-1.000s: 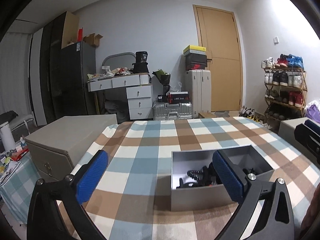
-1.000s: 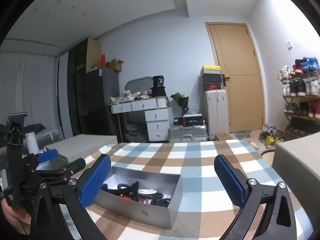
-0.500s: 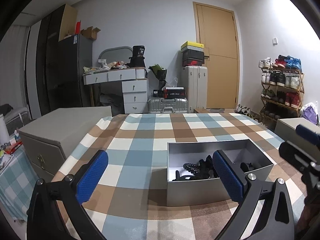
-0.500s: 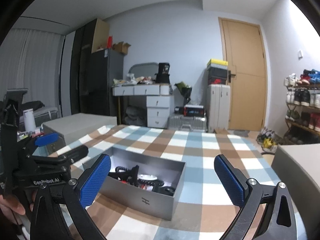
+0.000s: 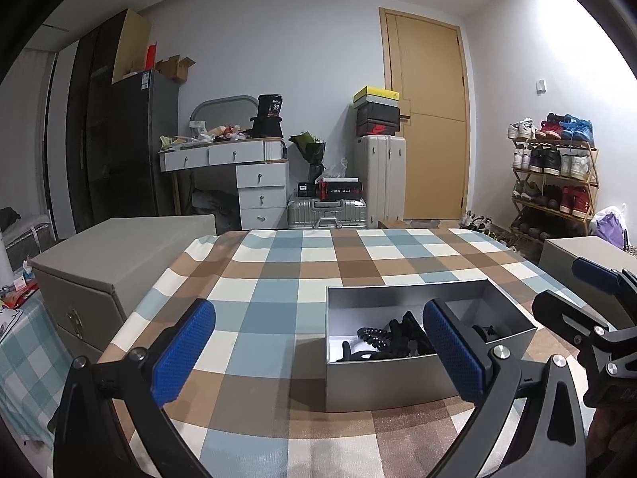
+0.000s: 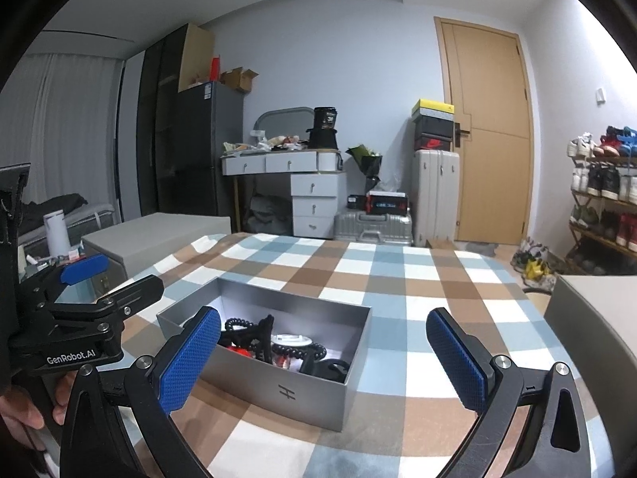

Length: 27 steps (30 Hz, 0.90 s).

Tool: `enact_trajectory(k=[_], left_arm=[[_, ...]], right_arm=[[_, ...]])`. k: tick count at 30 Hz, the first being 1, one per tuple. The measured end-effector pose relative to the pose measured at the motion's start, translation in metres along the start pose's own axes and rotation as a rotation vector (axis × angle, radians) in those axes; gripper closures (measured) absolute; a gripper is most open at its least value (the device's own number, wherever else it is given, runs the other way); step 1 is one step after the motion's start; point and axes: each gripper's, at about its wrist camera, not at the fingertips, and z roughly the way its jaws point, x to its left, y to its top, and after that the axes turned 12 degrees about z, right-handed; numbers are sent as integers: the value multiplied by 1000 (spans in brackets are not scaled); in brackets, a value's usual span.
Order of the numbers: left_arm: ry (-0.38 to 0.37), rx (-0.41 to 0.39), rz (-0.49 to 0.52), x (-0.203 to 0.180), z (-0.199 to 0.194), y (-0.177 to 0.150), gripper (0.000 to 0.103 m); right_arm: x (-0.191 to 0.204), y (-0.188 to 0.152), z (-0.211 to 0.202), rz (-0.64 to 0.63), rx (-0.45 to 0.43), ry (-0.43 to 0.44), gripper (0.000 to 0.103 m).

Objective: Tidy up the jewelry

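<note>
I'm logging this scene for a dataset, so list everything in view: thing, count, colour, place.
Tablecloth: one, blue, brown and white check, over the table.
Open box: one, silver-grey, on the cloth, near both tools.
Jewelry: a tangle, mostly black beads, some red, inside the box; count unclear.
Storage boxes: two, grey, either side of the table.
Drawer desk: one, white, back wall.
Suitcases: two, silver and white, by the door.
Door: one, tan.
Shoe rack: one, wooden, right wall.
Left tool: black, blue pads, open.
Right tool: same, open.
</note>
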Motion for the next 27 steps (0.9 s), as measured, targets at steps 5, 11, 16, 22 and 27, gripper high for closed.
enact_trajectory(k=[5,11,16,22,27], left_arm=[[4,3,-2,0,0,0,1],[27,16,-7,0,0,-1,1],[27,9,-4,0,-2,-1,1],[25,8,-6,1,-1,-1,1],[26,14,10,-2,-2,0,1]], right_arm=[[0,0,0,2,0,-2,0],[0,2,0,3,-1,-4,0],[0,2,1,5,0,-4,0],[0,2,0,4,0,-4,0],[0,1,0,2,-1,-5,0]])
